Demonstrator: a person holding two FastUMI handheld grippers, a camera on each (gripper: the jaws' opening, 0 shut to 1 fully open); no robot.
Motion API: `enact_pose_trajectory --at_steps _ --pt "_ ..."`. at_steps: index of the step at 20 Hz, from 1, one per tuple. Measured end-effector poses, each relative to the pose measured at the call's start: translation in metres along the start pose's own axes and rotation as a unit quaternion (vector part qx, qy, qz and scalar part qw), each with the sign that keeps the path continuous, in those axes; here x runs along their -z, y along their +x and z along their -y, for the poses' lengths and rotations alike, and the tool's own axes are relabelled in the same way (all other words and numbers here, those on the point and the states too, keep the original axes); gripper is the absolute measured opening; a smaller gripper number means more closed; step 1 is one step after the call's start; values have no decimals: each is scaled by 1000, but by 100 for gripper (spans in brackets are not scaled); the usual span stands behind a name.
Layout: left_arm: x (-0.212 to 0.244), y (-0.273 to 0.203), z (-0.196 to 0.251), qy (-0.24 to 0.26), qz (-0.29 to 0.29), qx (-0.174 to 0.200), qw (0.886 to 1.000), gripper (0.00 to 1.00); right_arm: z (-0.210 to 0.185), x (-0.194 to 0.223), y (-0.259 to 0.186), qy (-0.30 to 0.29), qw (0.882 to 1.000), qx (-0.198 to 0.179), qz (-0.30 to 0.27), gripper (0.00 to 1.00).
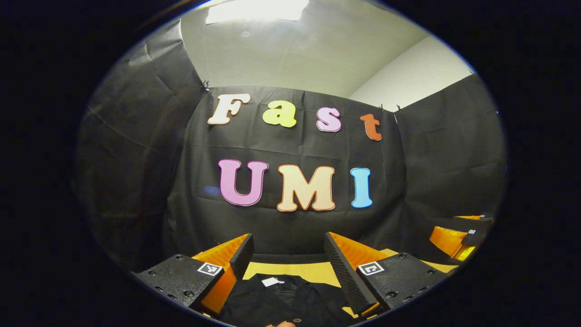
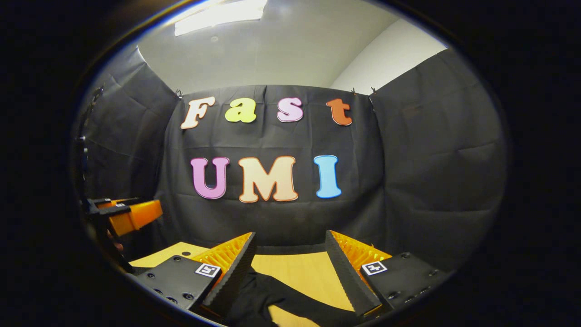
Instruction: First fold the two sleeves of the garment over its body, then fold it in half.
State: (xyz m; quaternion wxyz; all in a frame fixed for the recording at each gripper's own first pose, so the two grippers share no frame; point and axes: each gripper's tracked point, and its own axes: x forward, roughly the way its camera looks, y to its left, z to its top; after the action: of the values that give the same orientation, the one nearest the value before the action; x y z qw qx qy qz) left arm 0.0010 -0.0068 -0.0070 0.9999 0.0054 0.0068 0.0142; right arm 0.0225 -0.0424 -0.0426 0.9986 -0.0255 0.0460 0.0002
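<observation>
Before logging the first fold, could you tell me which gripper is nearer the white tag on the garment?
Left. The left gripper hovers open just above the white tag on the garment; the right gripper is open off to the side.

The left tongs (image 1: pixel 288 259) stand with their jaws wide apart, gripping nothing, held about level. The right tongs (image 2: pixel 290 256) are spread just as wide, and each pair shows far off at the other's side.

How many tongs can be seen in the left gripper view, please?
2. The left tongs stand open at the bottom, above the black garment on the table. The right tongs sit farther off at the right edge, partly cut off.
</observation>
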Motion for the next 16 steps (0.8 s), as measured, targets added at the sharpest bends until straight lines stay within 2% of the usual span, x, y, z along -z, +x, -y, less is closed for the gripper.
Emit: enact_pose_trajectory --at_steps 9,16 --pt "7 -1 35 13 -6 -9 1000 92 88 65 12 -23 996 33 -73 96" --pt "18 3 70 16 -14 -17 1000 92 146 148 11 -40 984 33 -169 97"
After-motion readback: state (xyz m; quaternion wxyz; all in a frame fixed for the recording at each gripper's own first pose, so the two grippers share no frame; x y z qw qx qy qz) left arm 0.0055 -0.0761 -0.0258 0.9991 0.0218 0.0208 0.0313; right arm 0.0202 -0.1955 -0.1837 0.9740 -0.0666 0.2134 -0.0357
